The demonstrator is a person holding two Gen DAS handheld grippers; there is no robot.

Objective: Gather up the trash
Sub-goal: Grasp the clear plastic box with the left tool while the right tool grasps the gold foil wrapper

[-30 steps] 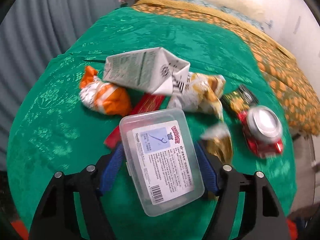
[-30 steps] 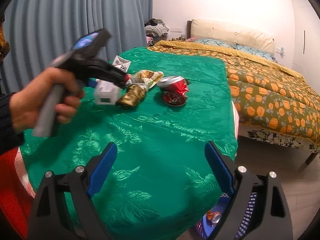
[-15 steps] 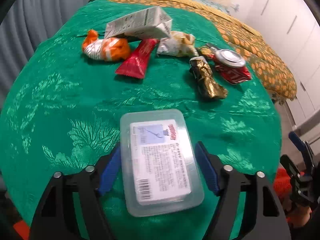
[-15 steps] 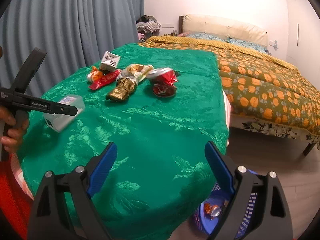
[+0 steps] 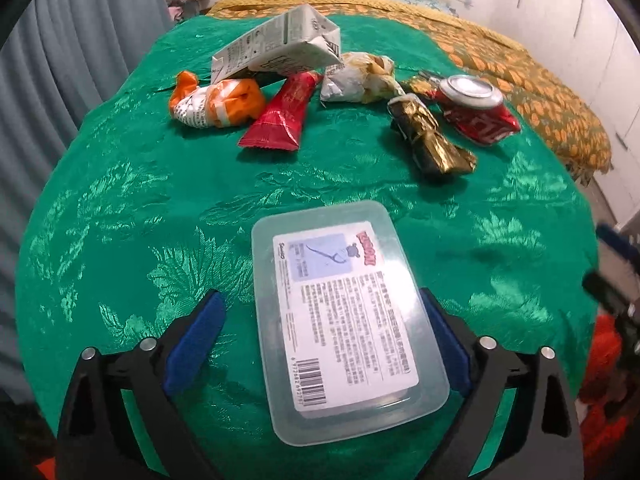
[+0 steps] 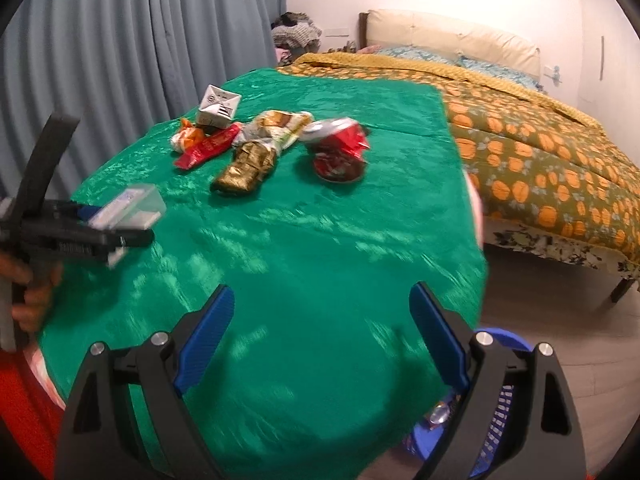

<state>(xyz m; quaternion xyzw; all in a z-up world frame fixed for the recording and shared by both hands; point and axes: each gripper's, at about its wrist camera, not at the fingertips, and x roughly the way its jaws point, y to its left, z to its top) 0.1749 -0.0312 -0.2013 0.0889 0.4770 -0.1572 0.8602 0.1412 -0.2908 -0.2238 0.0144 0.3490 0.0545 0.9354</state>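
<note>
A clear plastic box with a printed label lies on the green tablecloth between the fingers of my left gripper. Its jaws are opening; the left pad stands clear of the box. From the right wrist view the box sits at the table's left side. Further back lie a milk carton, an orange wrapper, a red wrapper, a gold wrapper and a crushed red can. My right gripper hangs open over the table's near edge, holding nothing.
A blue basket stands on the floor below the table's right corner, with a can inside. A bed with an orange-patterned cover runs along the right. Grey curtains hang behind the table on the left.
The left gripper drew the box back from the trash pile to the near part of the table, lowered it, and spread its jaws. The right gripper shifted a little.
</note>
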